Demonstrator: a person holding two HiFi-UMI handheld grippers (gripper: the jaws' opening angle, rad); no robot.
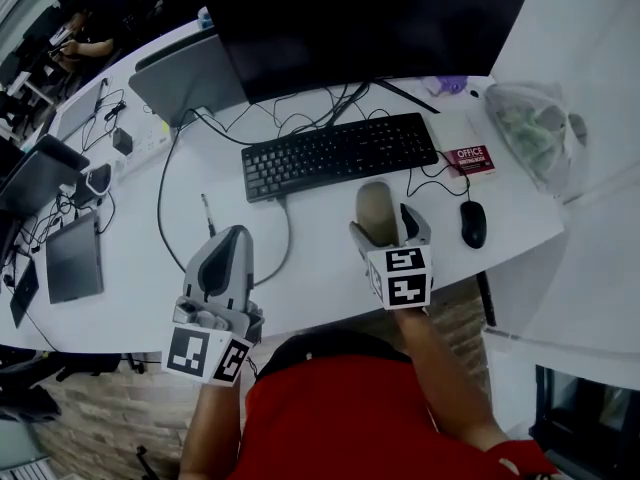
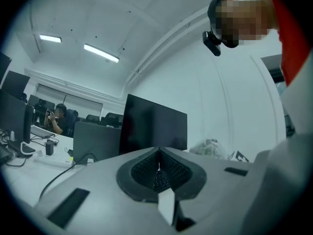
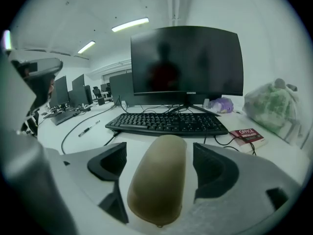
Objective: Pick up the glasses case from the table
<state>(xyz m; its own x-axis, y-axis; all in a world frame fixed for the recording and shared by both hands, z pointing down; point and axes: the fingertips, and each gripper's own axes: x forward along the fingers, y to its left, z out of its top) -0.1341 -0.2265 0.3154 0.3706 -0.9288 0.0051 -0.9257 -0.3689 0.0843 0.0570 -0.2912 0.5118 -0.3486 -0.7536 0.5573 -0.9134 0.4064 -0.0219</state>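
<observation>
The glasses case (image 1: 376, 211) is a tan, rounded, oblong shell lying on the white table (image 1: 320, 273) just in front of the keyboard. My right gripper (image 1: 386, 225) straddles it from the near side, open, with one jaw on each side of the case. In the right gripper view the case (image 3: 159, 180) fills the gap of that gripper (image 3: 160, 164), and a narrow strip of table shows on either side between the pads and the shell. My left gripper (image 1: 232, 236) hovers over the table to the left, shut with nothing in it; its dark pads meet in the left gripper view (image 2: 157, 173).
A black keyboard (image 1: 340, 154) and a dark monitor (image 1: 370, 18) stand behind the case. To the right are a black mouse (image 1: 473, 223), a red book (image 1: 470, 159) and a plastic bag (image 1: 535, 133). A pen (image 1: 207, 213), cables and a tablet (image 1: 75, 258) lie at left.
</observation>
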